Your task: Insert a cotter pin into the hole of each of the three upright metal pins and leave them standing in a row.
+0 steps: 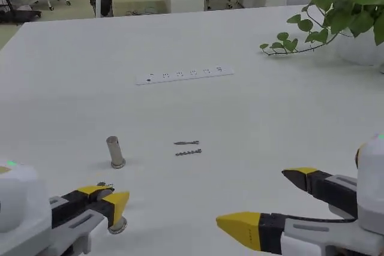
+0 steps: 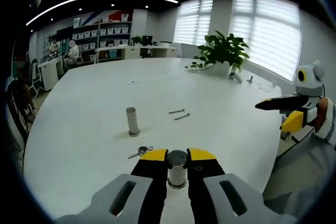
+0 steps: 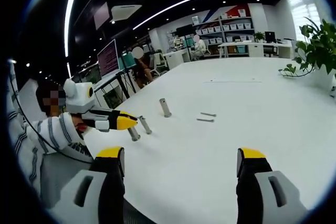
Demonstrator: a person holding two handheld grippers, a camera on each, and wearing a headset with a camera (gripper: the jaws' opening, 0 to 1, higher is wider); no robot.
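Observation:
My left gripper point(image 2: 177, 155) is shut on an upright metal pin point(image 2: 177, 170), one jaw on each side of it. In the head view the left gripper point(image 1: 107, 199) sits at the bottom left, with that pin's base point(image 1: 117, 226) showing beneath it. A second metal pin point(image 1: 115, 151) stands upright a little farther away. One cotter pin point(image 2: 139, 152) lies just ahead of the left jaws. Two more cotter pins point(image 1: 187, 147) lie side by side near the table's middle. My right gripper point(image 1: 267, 201) hovers open at the bottom right, holding nothing.
A white power strip point(image 1: 183, 75) lies across the far middle of the white table point(image 1: 270, 112). A potted plant point(image 1: 348, 10) stands at the far right corner. Chairs and shelving are beyond the table's far edge.

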